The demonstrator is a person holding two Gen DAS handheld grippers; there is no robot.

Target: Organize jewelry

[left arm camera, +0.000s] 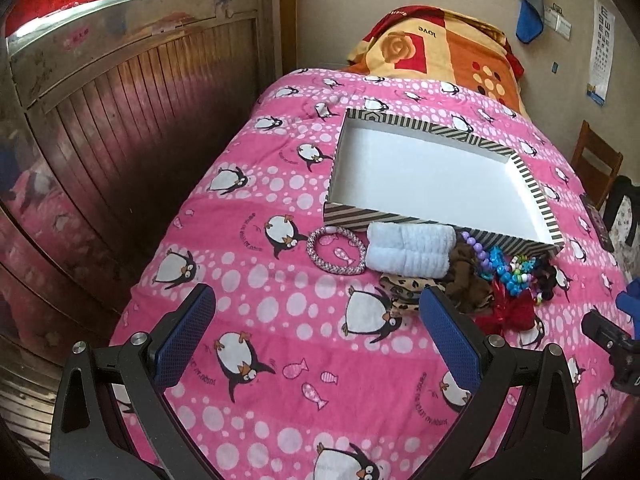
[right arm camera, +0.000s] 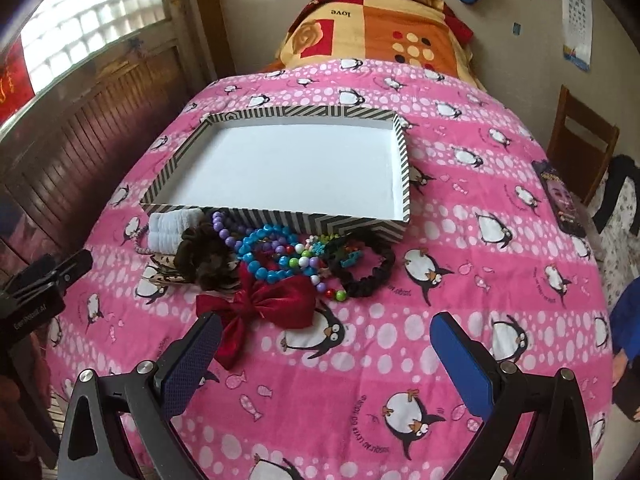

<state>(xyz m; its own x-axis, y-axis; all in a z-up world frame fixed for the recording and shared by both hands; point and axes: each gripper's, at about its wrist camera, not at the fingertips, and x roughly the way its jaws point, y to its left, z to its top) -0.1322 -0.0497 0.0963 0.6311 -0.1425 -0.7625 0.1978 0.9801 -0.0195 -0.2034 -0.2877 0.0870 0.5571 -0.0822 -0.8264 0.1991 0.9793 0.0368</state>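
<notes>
Right wrist view: one box [right arm camera: 280, 168], one red bow [right arm camera: 272, 304], one black scrunchie [right arm camera: 370, 264]; right gripper [right arm camera: 326, 344] fingers spread, holding nothing; left gripper [left arm camera: 316, 316] likewise spread, empty.

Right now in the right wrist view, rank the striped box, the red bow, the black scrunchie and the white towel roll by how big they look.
1. striped box, by far the largest.
2. red bow, though it lies nearest the camera.
3. black scrunchie, close to the bow.
4. white towel roll, smallest, partly hidden.
</notes>
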